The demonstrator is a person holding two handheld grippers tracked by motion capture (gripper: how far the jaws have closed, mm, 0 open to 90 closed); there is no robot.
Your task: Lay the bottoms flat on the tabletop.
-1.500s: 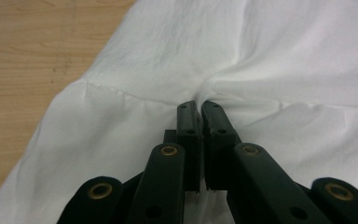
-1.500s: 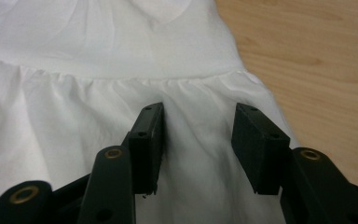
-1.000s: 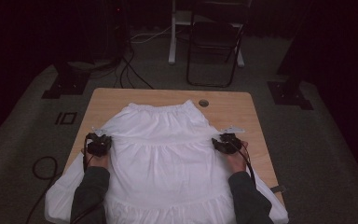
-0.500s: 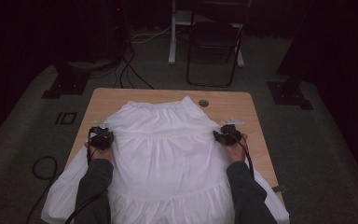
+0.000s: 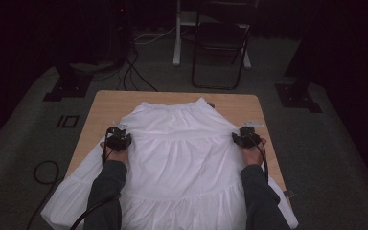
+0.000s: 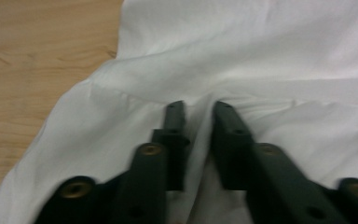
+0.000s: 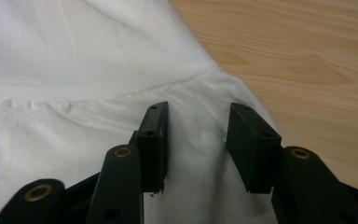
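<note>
The skirt (image 5: pixel 177 153) spread over the worktop (image 5: pixel 110 103) is plain white all over, with no print, only gathered tier seams showing as faint grey shadow lines. The worktop is pale wood with a light brown grain, bare along its far edge and at both far corners. Both tools, the left tool (image 5: pixel 117 139) and the right tool (image 5: pixel 246 138), are matt black, with small brass-coloured rivets near their jaws. The person's sleeves (image 5: pixel 106 191) are dark grey. The floor (image 5: pixel 24 143) around is dull grey-green carpet, and the folding chair (image 5: pixel 220 43) beyond is black.

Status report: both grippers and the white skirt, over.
Left gripper and right gripper open, on the white skirt's side edges. Skirt flat on table. Nothing blocking.
</note>
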